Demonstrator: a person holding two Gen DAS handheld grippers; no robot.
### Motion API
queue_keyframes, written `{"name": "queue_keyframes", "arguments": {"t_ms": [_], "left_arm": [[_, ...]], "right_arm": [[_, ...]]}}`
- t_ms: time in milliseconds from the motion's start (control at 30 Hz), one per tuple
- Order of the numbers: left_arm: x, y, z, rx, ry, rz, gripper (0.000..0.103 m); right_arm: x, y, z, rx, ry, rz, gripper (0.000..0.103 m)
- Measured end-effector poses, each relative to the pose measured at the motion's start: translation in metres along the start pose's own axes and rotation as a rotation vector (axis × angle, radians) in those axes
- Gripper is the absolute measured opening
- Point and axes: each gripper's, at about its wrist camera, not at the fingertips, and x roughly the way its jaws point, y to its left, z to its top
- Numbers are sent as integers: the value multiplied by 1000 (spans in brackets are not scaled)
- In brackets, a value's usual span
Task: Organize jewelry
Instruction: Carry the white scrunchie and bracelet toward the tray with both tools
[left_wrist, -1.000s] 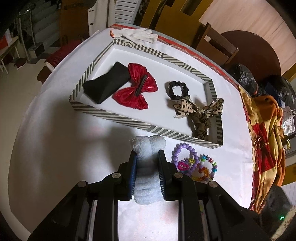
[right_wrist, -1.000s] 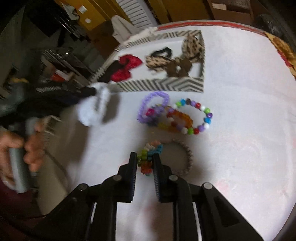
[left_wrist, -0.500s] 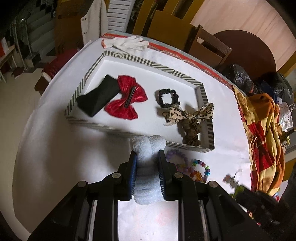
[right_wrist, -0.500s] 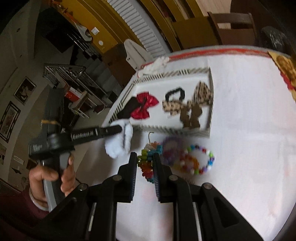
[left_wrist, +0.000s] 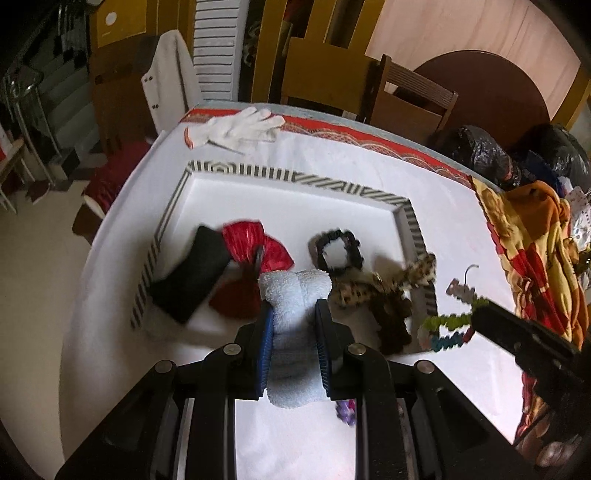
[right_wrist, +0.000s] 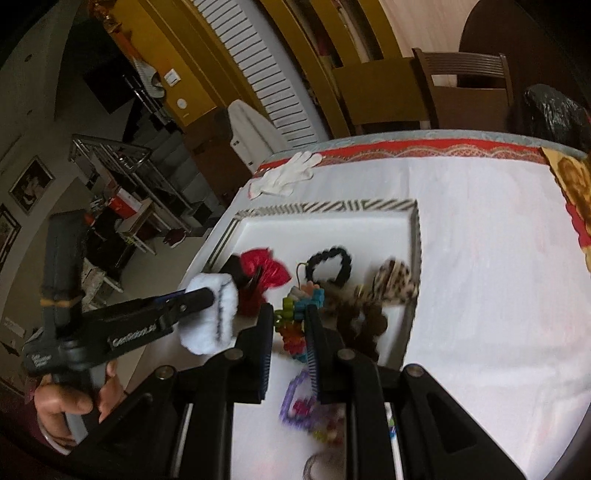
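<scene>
- Left wrist view: the left gripper (left_wrist: 293, 325) is pinching a pale blue fluffy scrunchie (left_wrist: 293, 295), its pads pressed into the soft cloth on both sides. It hangs over the near part of the striped tray (left_wrist: 295, 175), where a black pouch (left_wrist: 192, 280), a red bow (left_wrist: 255, 247), a black scrunchie (left_wrist: 338, 251) and a leopard-print bow (left_wrist: 384, 288) already lie. At the right edge the other tool carries a bead bracelet (left_wrist: 448, 326) in the air, near the tray's right wall.
- Right wrist view: the right gripper (right_wrist: 289, 321) is nearly closed on the multicoloured bead bracelet (right_wrist: 295, 314), which dangles between its fingers above the tray's near side. More bracelets (right_wrist: 299, 406) lie on the white tablecloth (right_wrist: 480, 277) below — still to be sorted, I judge. The left gripper (right_wrist: 207, 299) with its scrunchie sits just to the left, close by.
- Doing this step well, as I read it: the far half of the tray is bare, so carry each piece on over a free patch before letting go — not onto the bows. With both tools so near, lower one at a time, and bring the bracelet low before releasing so the beads do not scatter.
</scene>
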Motion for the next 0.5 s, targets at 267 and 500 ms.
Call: {"name": "queue_keyframes", "arguments": {"t_ms": [267,500], "left_arm": [[25,4,42,22,-2,6,33],[53,15,79,2,12,-15,33]], "right_arm": [[34,-11,41,-18,6,-69,17],[70,-34,62,5,40,-107,17]]}}
